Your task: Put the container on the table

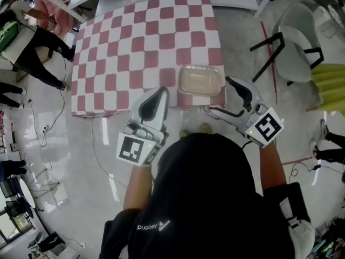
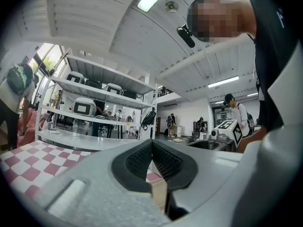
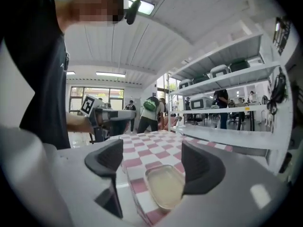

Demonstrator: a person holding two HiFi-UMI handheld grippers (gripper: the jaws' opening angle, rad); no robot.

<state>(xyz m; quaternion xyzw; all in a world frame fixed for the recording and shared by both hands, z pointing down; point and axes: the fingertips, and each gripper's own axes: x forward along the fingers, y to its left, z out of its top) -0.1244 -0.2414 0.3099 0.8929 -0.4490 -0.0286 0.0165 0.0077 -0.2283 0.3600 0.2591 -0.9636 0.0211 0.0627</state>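
A clear, shallow rectangular container (image 1: 200, 80) lies on the near right corner of the red-and-white checked table (image 1: 129, 47). My right gripper (image 1: 217, 95) hovers just off that corner with its jaws apart and nothing between the pads. In the right gripper view the container (image 3: 165, 187) lies ahead of and below the open right gripper (image 3: 151, 167), free of it. My left gripper (image 1: 160, 94) is at the table's near edge, left of the container; the left gripper view shows the left gripper (image 2: 152, 161) with pads pressed together on nothing.
Two white chairs with black legs (image 1: 296, 42) stand right of the table beside a yellow-green object (image 1: 330, 85). People's legs (image 1: 38, 63) and a cable (image 1: 54, 117) are on the floor at left. White shelving (image 3: 227, 79) rises behind the table.
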